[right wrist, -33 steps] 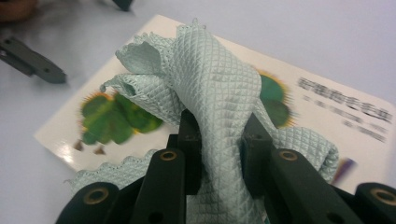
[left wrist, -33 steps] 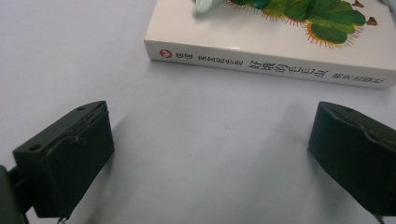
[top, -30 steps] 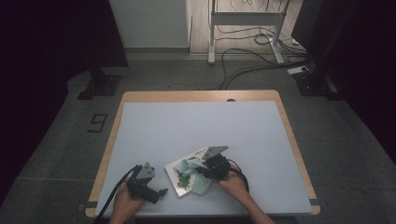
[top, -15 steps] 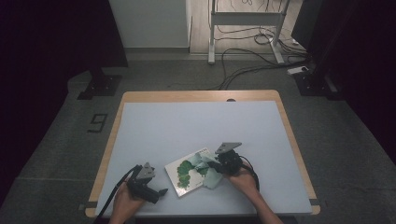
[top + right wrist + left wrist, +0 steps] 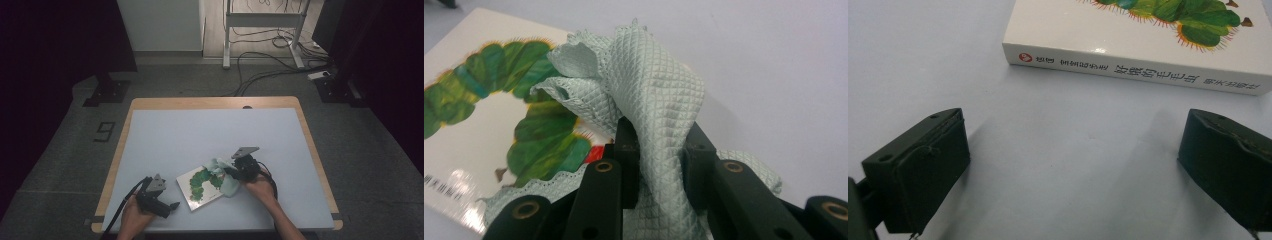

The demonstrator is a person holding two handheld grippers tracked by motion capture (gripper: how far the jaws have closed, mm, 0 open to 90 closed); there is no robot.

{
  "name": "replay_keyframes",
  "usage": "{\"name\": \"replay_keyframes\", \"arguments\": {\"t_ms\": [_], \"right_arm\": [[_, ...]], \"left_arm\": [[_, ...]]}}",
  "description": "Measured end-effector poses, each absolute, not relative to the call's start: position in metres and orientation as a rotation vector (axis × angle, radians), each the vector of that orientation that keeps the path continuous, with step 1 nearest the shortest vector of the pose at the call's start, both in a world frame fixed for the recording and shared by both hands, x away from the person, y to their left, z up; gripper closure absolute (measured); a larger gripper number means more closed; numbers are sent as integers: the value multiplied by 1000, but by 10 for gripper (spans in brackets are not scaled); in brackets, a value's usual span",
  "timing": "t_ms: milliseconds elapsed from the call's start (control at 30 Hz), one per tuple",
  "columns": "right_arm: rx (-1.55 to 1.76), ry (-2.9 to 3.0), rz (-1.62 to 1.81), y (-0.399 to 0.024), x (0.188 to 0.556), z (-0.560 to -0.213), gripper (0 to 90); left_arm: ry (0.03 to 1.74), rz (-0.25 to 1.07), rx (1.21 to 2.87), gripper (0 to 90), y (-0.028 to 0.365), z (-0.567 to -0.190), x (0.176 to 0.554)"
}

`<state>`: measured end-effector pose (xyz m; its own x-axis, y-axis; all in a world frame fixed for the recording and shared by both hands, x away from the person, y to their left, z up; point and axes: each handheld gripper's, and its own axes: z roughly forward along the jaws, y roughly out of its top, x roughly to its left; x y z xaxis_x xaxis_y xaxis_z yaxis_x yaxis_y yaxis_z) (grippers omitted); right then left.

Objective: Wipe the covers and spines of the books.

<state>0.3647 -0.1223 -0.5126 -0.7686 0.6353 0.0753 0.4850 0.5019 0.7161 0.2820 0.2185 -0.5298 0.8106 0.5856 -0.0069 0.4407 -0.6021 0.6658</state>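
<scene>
Pinching the pale green quilted cloth (image 5: pixel 659 95) over the white caterpillar-cover book (image 5: pixel 200 187), seemingly to wipe it, the right claw (image 5: pixel 659 165) is clamped while the left claw (image 5: pixel 1073 165) rests wide, empty

The left hand (image 5: pixel 131 220) is holding the left gripper (image 5: pixel 172 205) low near the table's front edge, jaws spread wide. The right hand (image 5: pixel 260 187) is gripping the right gripper (image 5: pixel 231 171), jaws pinching a cloth (image 5: pixel 659 100).

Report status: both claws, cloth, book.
Right claw shut on the pale green cloth, bunched over the book. Left claw open, empty, facing the book's spine. Nothing in the way.
</scene>
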Motion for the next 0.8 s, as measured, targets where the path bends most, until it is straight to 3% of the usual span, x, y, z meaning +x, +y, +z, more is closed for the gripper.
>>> {"name": "replay_keyframes", "arguments": {"t_ms": [800], "right_arm": [[902, 2540, 1037, -100, 377, -509, 729]], "left_arm": [[750, 278, 2315, 0, 219, -530, 282]]}}
